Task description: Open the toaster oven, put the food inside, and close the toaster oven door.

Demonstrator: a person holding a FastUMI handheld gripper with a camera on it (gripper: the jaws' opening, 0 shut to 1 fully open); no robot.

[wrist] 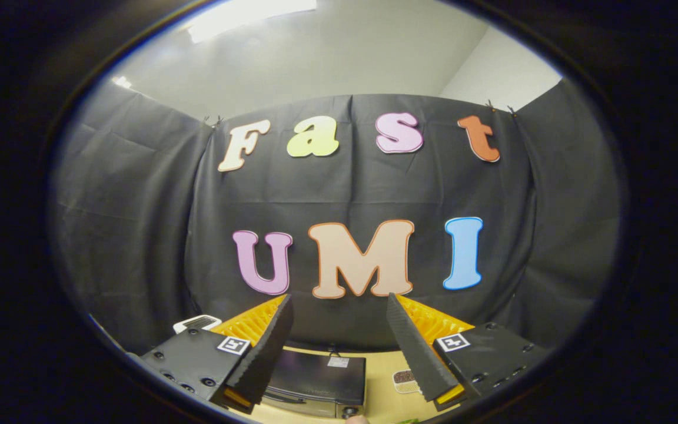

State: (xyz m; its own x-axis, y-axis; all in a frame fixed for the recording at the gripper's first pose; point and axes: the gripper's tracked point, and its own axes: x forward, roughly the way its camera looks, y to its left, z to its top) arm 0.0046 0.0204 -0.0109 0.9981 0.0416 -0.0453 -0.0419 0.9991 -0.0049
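My gripper (339,306) is held high and points at the booth's cloth wall, with its two fingers (268,347) spread wide apart and nothing between them. Far below, between the fingers' bases, the black toaster oven (318,383) sits on a light wooden table (383,397); I see its top and a strip of its front with a knob, and I cannot tell how its door stands. To the oven's right lies a small white plate (405,381) with dark brownish food on it.
A white object (196,322) peeks out beside the left finger, near the wall. The black cloth wall rises just behind the table. A small green thing (408,421) shows at the table's near edge, right of the oven.
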